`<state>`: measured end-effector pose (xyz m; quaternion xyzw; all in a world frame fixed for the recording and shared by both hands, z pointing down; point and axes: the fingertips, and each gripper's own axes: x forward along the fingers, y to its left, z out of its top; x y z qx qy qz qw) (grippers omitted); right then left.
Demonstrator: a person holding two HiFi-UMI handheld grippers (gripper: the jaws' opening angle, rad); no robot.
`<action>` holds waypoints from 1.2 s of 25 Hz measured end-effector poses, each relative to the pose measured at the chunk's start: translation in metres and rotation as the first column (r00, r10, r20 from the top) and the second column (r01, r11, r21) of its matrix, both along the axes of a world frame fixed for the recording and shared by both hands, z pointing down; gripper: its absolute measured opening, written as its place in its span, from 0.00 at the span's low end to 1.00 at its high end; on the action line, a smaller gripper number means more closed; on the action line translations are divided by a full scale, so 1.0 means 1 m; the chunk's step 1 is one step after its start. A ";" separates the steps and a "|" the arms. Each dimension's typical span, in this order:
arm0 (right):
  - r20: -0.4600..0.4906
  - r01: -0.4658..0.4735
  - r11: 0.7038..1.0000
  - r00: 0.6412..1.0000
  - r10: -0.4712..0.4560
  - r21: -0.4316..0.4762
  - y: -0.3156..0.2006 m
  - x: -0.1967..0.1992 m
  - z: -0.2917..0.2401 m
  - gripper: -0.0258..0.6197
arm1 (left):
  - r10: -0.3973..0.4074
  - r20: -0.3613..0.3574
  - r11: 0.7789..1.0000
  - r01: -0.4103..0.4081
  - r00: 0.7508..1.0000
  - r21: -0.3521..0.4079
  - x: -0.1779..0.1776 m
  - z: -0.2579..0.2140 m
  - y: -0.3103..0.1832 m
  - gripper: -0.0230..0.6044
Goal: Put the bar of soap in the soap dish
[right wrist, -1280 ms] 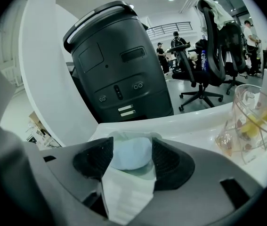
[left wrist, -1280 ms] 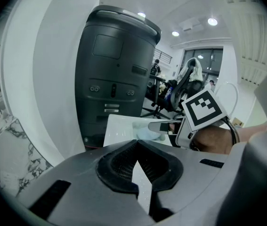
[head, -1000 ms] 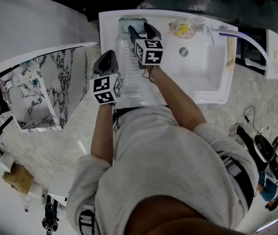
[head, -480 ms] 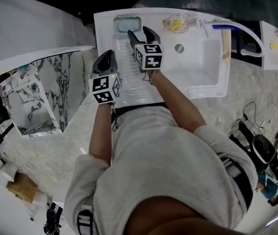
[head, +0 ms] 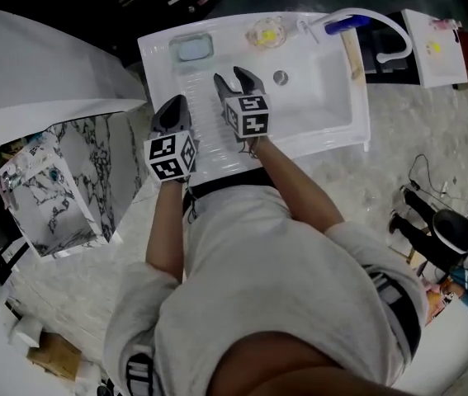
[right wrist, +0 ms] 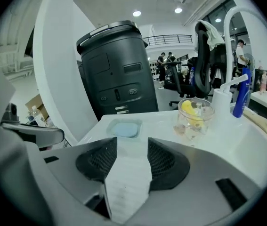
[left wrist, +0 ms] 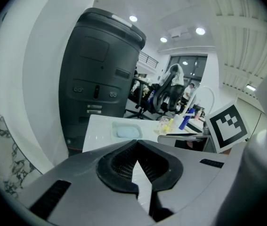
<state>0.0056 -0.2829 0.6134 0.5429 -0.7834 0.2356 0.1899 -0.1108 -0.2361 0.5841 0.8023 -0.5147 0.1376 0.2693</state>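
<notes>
The pale blue bar of soap [right wrist: 125, 129] already lies inside the soap dish [right wrist: 109, 129], ahead of the right tool [right wrist: 132, 144] and a little to its left, apart from it. So I judge the placing step is done. The next move only calls for taking the tools away without knocking the dish. The right tool's jaws have just been closing a little, yet they stand spread with nothing between them. The left tool [left wrist: 137, 147], beside it, is pressed together and empty. A glass jar [right wrist: 194, 117] stands ahead to the right, and nothing blocks the way.
</notes>
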 end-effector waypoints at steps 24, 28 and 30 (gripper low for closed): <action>-0.082 -0.032 0.972 0.995 0.053 0.232 0.101 0.086 -0.084 0.04 | 0.205 0.013 0.974 -0.205 0.979 0.097 0.098 -0.051 0.058 0.06; -0.077 -0.003 0.968 0.997 0.024 0.252 0.109 0.122 -0.095 0.04 | 0.182 0.018 0.978 -0.183 0.983 0.100 0.129 -0.056 0.063 0.06; -0.098 0.019 0.963 0.995 0.008 0.268 0.113 0.145 -0.102 0.04 | 0.162 0.012 0.982 -0.162 0.987 0.098 0.151 -0.059 0.066 0.06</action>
